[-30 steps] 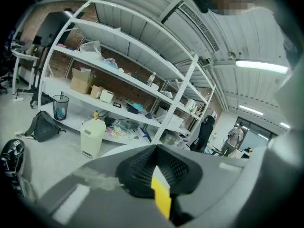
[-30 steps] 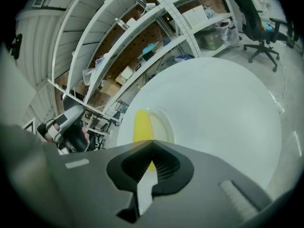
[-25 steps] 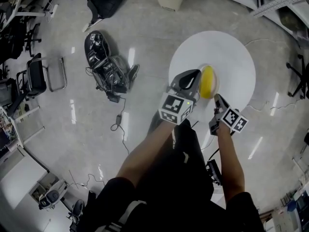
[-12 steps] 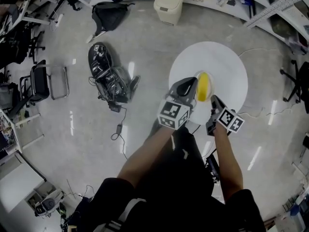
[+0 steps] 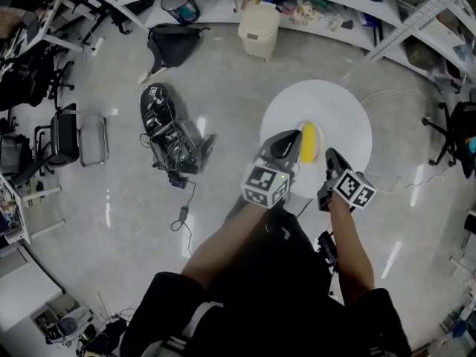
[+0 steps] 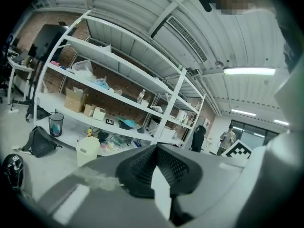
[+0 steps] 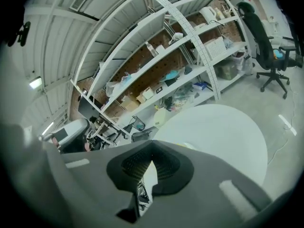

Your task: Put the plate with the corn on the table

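Head view: the left gripper [image 5: 290, 143] and right gripper [image 5: 330, 157] flank the plate [image 5: 320, 144]. The corn [image 5: 308, 141] lies on it between the two pairs of jaws, over the round table [image 5: 342, 110].

Left gripper view: the jaws are closed on the plate's thin white edge.

Right gripper view: the jaws are pinched on the same edge, and the table spreads just beyond them.

The left gripper [image 5: 292, 138] covers the near left side of the corn [image 5: 307, 141]. In both gripper views the jaws hide the plate [image 6: 160, 191] except for a thin white edge. Things on the far shelves [image 5: 297, 6] are too small to tell.
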`<state>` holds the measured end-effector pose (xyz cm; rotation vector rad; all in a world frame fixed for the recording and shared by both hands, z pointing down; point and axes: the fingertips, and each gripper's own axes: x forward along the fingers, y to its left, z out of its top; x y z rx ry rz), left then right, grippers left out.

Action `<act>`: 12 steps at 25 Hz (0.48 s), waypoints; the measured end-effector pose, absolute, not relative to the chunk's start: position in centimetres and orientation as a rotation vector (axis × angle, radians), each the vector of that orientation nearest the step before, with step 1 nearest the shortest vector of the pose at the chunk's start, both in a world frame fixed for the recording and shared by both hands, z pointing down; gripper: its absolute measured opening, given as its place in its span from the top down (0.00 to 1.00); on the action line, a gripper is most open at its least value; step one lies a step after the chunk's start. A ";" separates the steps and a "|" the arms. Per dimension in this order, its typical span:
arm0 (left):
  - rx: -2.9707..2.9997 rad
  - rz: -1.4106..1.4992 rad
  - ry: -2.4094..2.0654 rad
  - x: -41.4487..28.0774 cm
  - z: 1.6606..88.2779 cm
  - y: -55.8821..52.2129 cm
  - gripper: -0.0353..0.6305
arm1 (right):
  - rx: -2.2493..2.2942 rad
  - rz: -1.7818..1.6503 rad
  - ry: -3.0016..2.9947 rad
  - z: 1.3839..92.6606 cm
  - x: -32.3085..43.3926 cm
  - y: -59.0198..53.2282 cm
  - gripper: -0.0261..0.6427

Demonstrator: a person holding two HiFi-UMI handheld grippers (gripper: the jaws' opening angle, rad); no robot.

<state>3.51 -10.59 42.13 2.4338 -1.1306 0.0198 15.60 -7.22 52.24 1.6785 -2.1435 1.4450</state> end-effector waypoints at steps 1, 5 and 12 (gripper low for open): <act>2.442 0.015 -1.131 3.5 41.6 -10.5 0.94 | 1.686 1.430 -2.156 51.5 15.6 -7.3 0.95; 2.477 0.011 -1.153 3.2 39.8 -10.5 0.94 | 1.719 1.339 -2.225 48.5 15.3 -7.9 0.95; 2.521 -0.017 -1.195 3.0 36.6 -10.3 0.94 | 1.780 1.140 -2.336 43.2 14.7 -8.1 0.95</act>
